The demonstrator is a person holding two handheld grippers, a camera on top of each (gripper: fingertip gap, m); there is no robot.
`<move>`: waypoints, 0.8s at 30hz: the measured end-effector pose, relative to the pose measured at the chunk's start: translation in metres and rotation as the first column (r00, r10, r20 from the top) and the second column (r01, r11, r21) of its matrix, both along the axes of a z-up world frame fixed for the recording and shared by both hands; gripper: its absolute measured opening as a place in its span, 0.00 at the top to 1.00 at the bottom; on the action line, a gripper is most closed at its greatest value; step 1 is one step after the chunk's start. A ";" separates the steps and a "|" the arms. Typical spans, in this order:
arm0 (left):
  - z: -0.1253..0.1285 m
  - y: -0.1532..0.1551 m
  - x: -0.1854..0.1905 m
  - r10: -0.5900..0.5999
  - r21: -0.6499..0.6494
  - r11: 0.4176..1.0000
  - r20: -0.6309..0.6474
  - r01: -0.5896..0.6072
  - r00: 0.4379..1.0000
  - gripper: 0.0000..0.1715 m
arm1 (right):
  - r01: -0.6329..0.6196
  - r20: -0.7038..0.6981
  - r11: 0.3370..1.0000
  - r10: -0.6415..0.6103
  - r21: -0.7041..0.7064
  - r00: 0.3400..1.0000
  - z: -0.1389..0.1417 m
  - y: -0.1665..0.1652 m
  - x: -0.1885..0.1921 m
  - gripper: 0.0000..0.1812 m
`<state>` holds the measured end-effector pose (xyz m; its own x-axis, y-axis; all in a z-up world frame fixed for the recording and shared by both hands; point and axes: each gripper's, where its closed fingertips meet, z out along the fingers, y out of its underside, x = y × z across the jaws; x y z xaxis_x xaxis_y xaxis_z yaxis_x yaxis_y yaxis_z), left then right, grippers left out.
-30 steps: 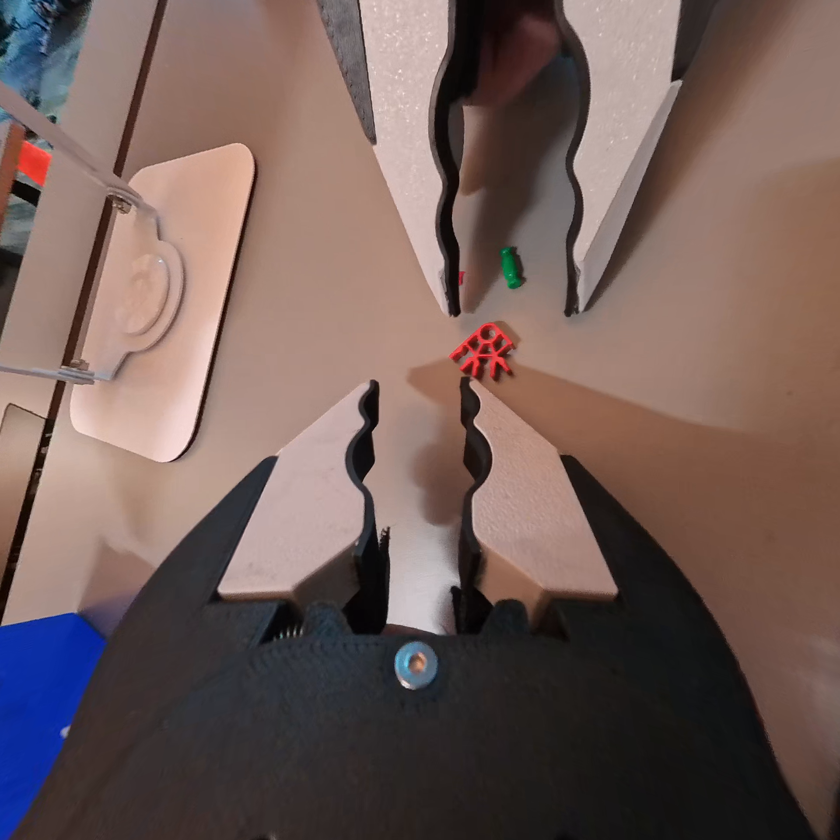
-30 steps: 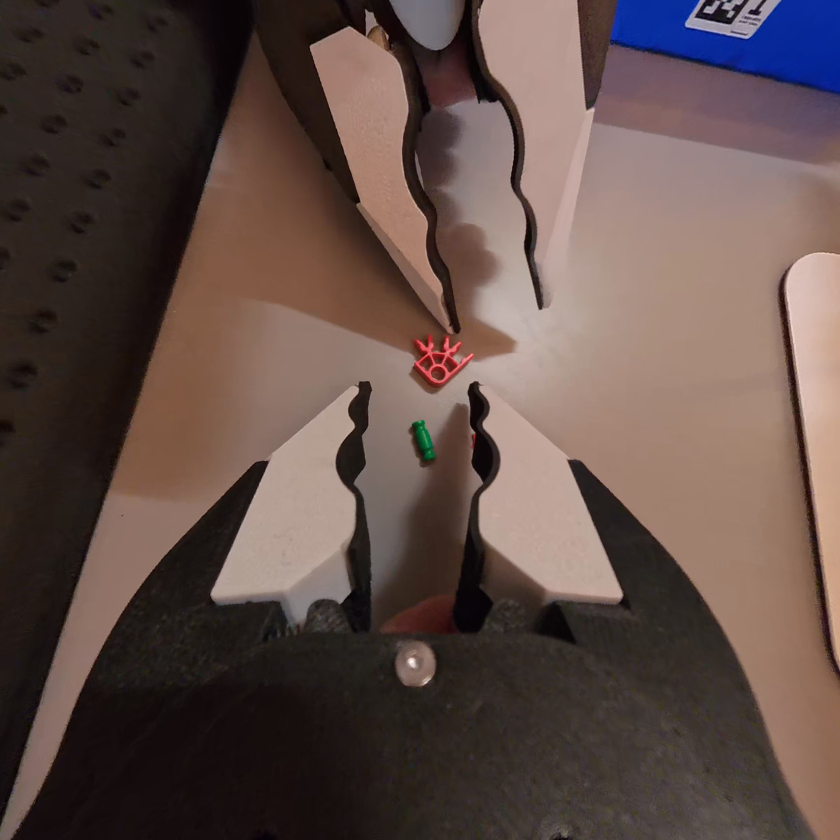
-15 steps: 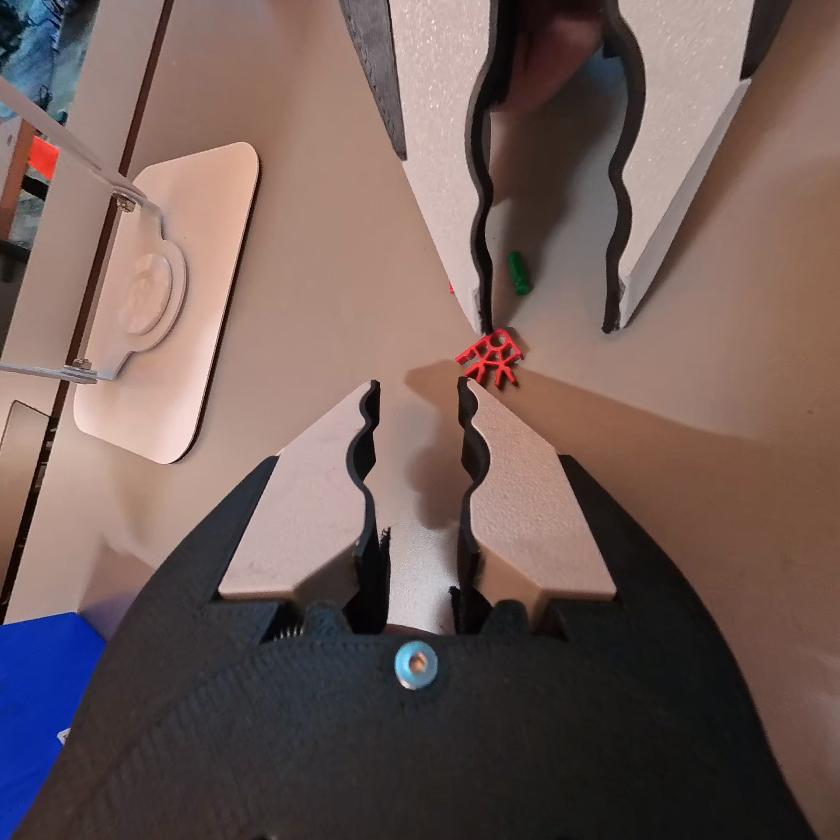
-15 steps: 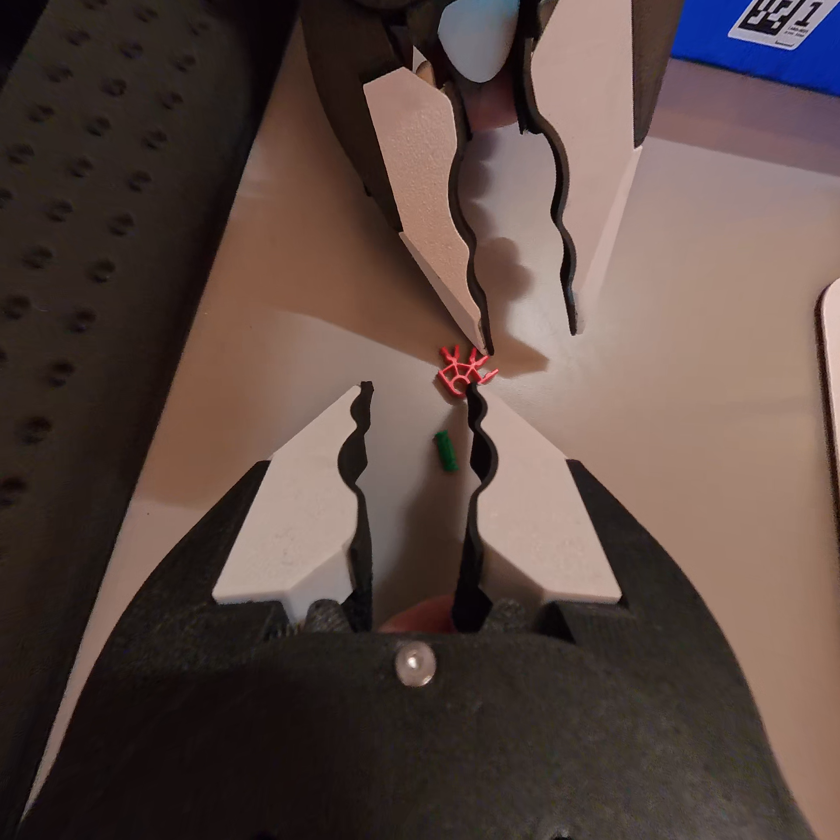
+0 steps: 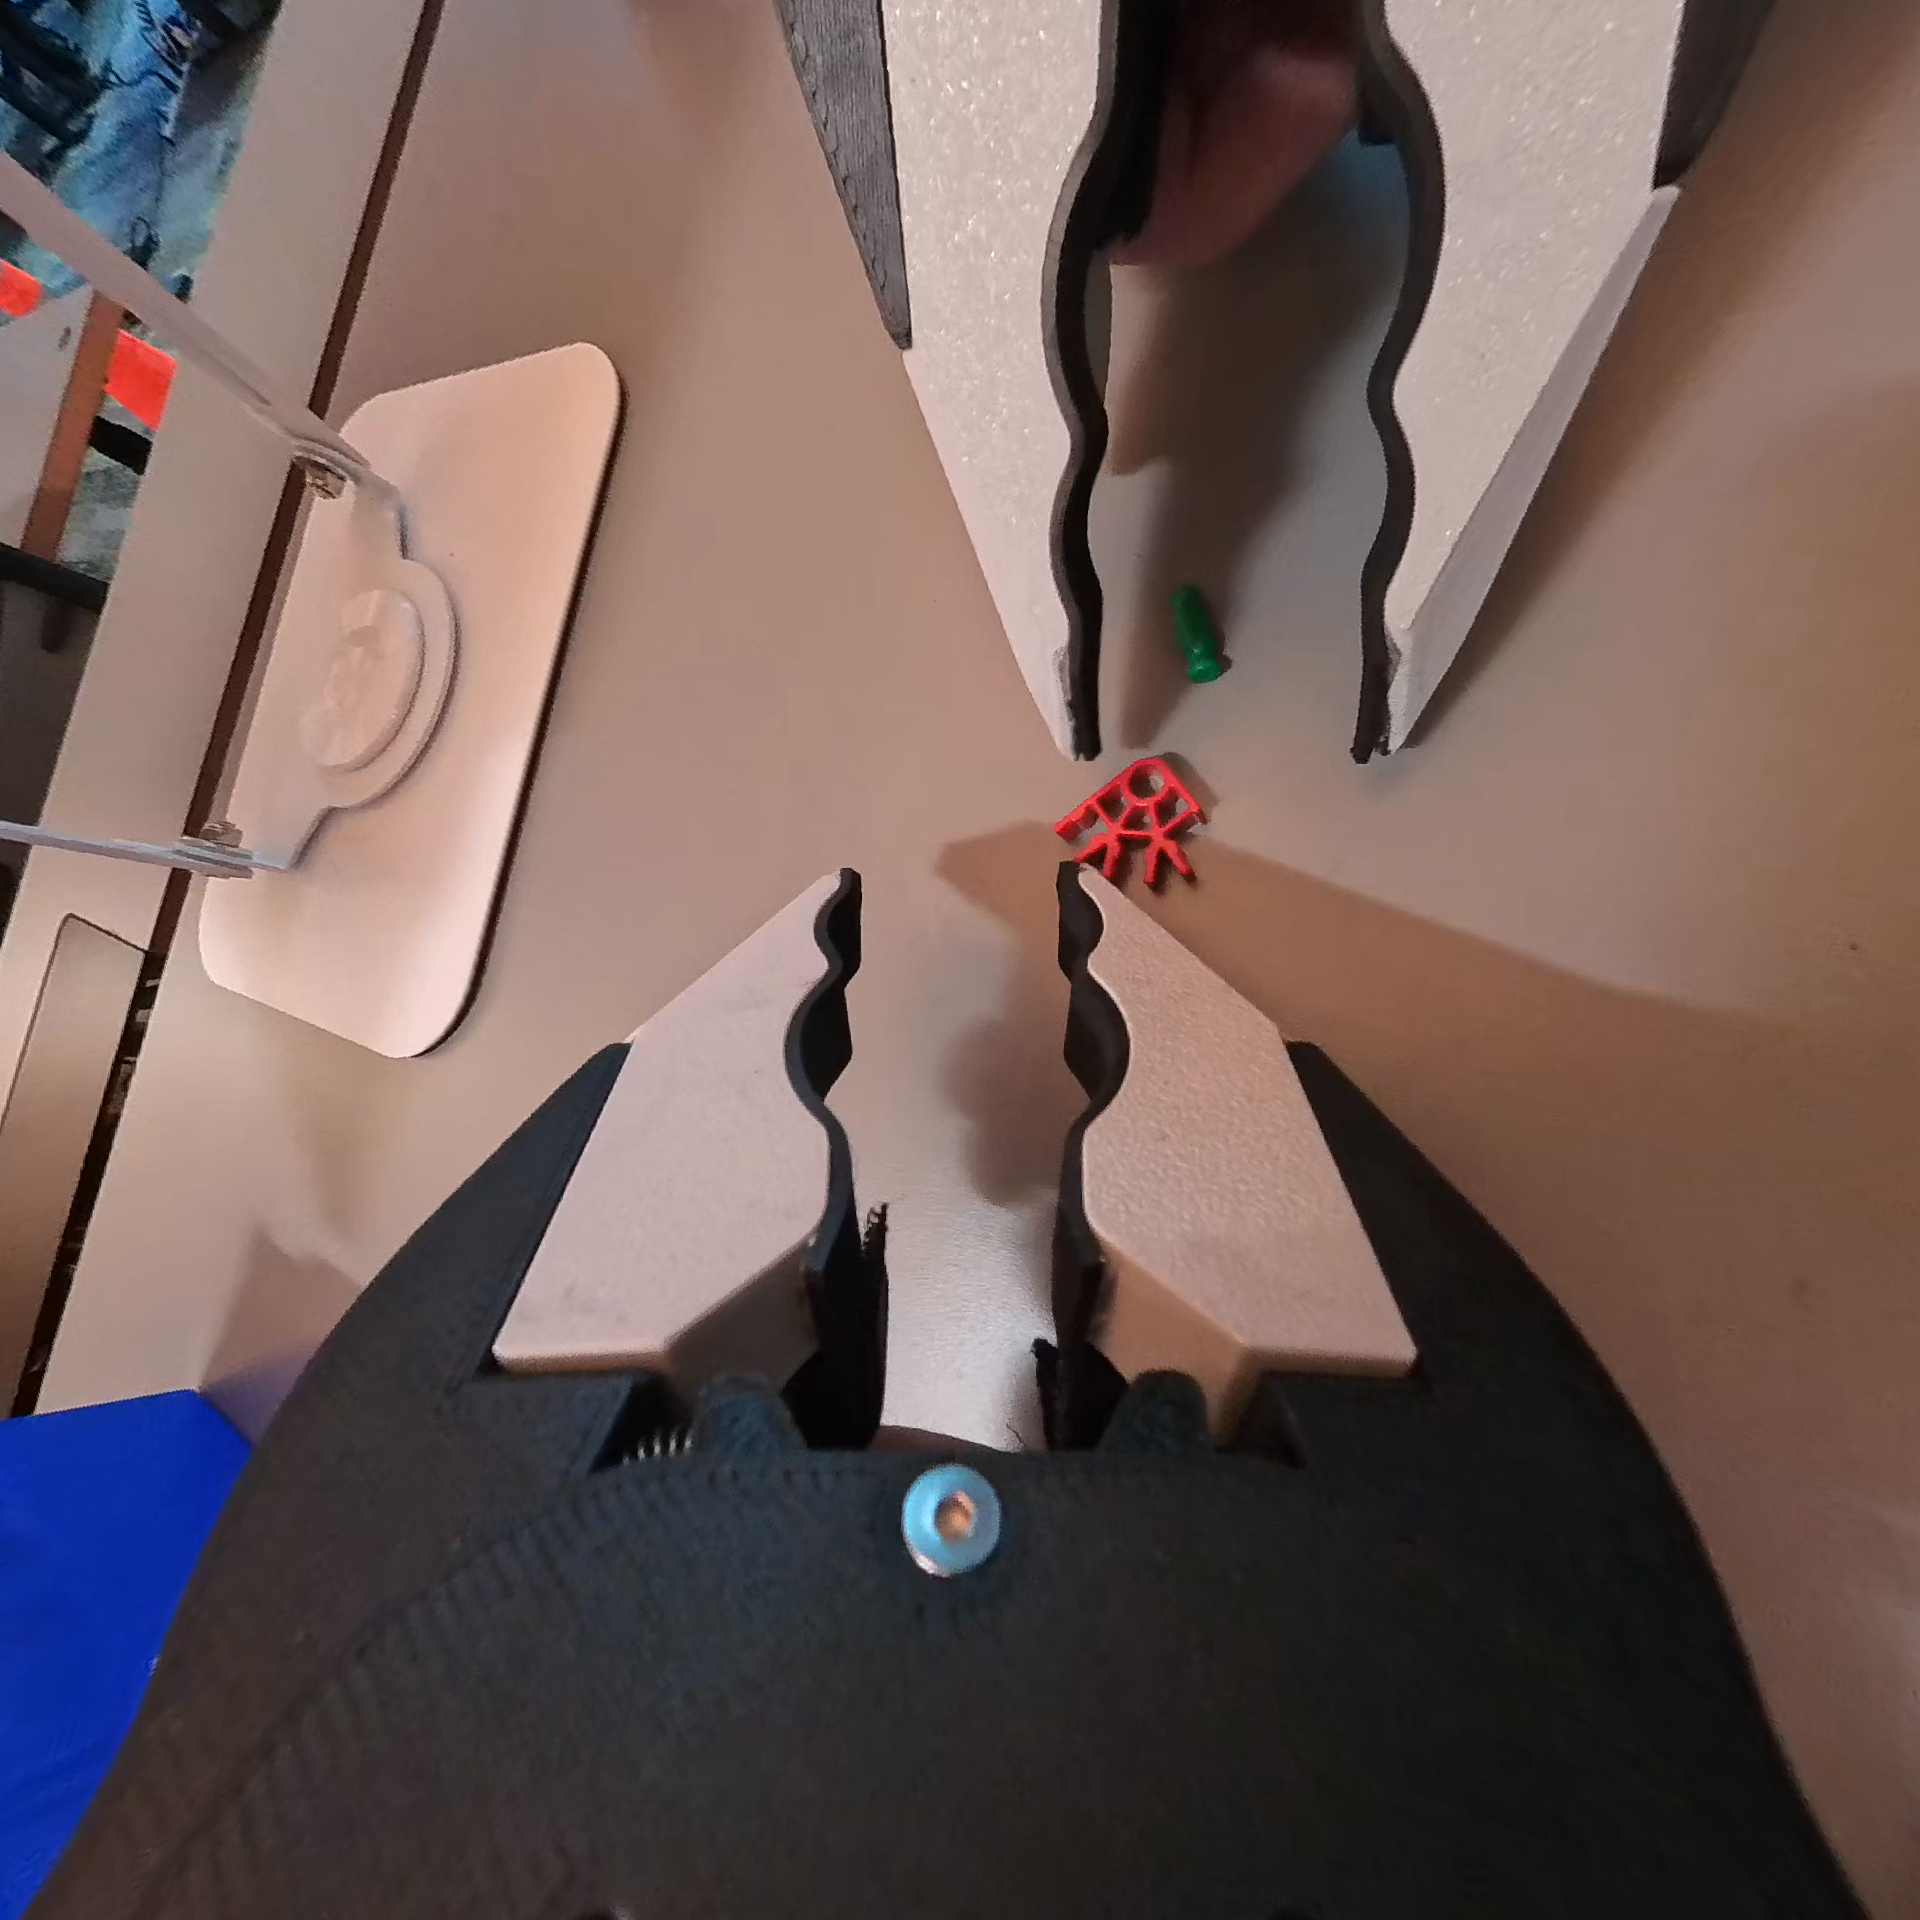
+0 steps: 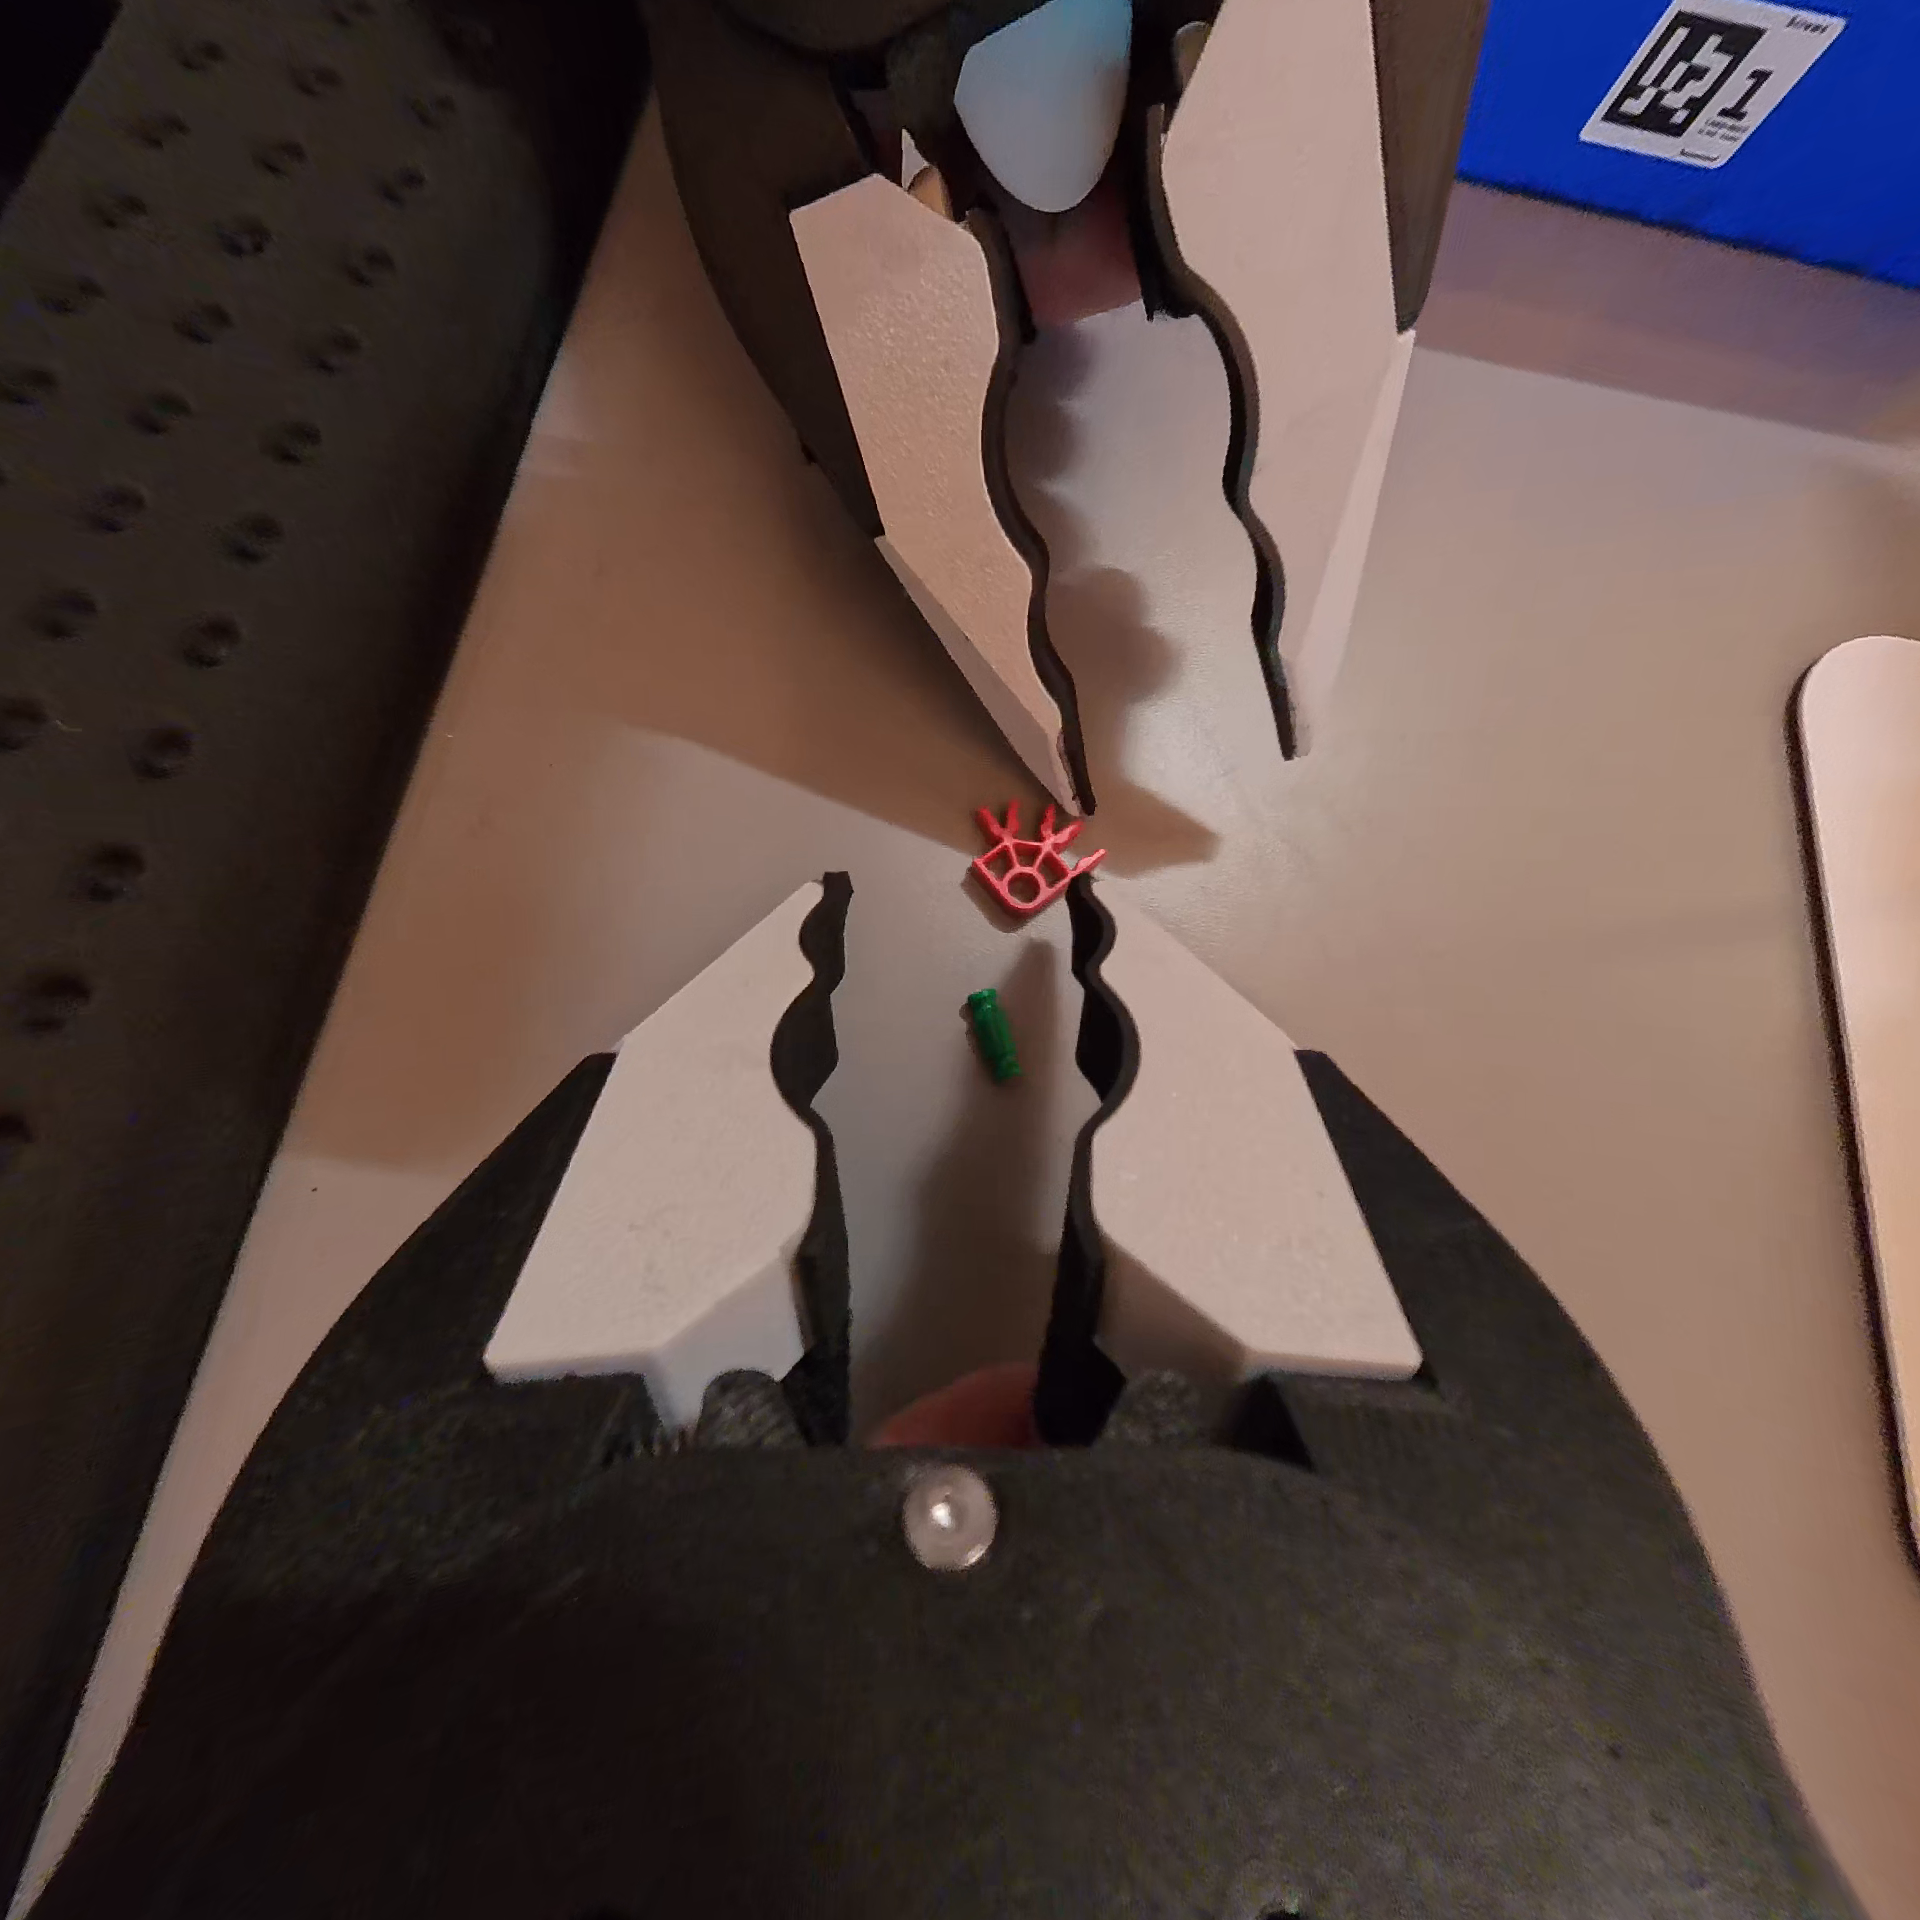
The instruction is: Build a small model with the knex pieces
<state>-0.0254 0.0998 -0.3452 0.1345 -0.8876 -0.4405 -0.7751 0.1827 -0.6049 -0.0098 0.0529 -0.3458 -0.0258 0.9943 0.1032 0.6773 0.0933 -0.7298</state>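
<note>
Left wrist view. The left gripper (image 5: pixel 958 883) is low over a tan tabletop (image 5: pixel 748 644), jaws apart and empty. Just past its right fingertip, touching or nearly so, lies a red toothed connector piece (image 5: pixel 1132 821). Beyond it the right gripper (image 5: pixel 1226 743) points back toward the camera, jaws apart, with a small green peg (image 5: pixel 1195 649) on the table between its fingers. At the left, a pale rounded board (image 5: pixel 416 707) carries a clear plastic bracket (image 5: pixel 343 623); a blue sheet (image 5: pixel 94 1621) fills the lower left corner.

Right wrist view. The right gripper (image 6: pixel 956 883) has its jaws apart; the green peg (image 6: pixel 992 1036) lies loose between them, nearer the right finger. The red connector piece (image 6: pixel 1029 857) sits at the tip of that finger, with one fingertip of the opposing left gripper (image 6: pixel 1184 779) at its far edge. A dark perforated mat (image 6: pixel 208 520) borders the table on the left.
</note>
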 end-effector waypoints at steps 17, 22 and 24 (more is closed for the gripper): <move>0.008 0.003 0.003 0.000 0.045 0.999 0.034 -0.002 0.999 0.82 | 0.056 -0.039 0.996 -0.054 0.063 0.998 0.006 0.016 0.002 0.81; 0.006 0.002 0.002 -0.003 0.044 0.999 0.028 0.002 1.000 0.82 | 0.066 -0.045 0.995 -0.063 0.076 0.997 0.007 0.019 0.003 0.82; 0.006 0.002 0.002 -0.005 0.044 0.999 0.027 0.004 1.000 0.82 | 0.073 -0.045 0.994 -0.069 0.084 0.997 0.007 0.020 0.003 0.83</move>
